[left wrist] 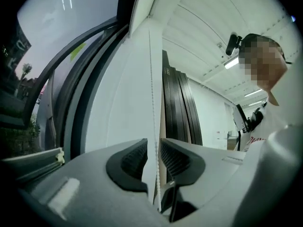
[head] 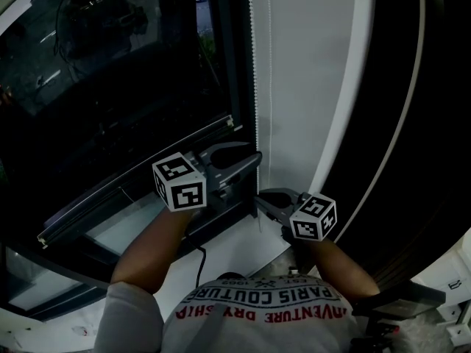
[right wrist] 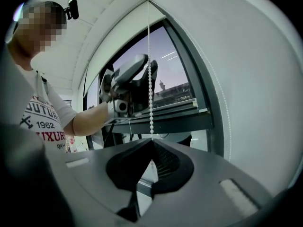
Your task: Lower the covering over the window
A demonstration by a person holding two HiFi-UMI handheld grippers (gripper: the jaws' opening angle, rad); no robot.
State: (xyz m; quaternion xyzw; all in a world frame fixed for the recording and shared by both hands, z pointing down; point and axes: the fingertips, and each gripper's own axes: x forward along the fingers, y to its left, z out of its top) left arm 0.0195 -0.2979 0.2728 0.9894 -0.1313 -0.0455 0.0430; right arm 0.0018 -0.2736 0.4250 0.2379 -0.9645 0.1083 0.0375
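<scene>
A white bead chain (head: 252,65) hangs down the white wall beside the dark window (head: 110,65). My left gripper (head: 256,157) is the upper one. It is open, and the chain (left wrist: 152,79) runs through the gap between its pads (left wrist: 131,159) without being pressed. Lower on the same chain, my right gripper (head: 259,197) is shut on it, and the beads (right wrist: 151,103) run down into its closed tips (right wrist: 151,143). The left gripper (right wrist: 130,79) shows above in the right gripper view. The covering's grey bottom rail (head: 140,179) crosses the window low down.
A dark window frame (head: 239,65) stands between the glass and the chain. To the right are a white wall (head: 309,72) and a dark curved edge (head: 412,123). A black cable (head: 199,267) hangs below the sill. The person's shirt (head: 265,307) fills the bottom.
</scene>
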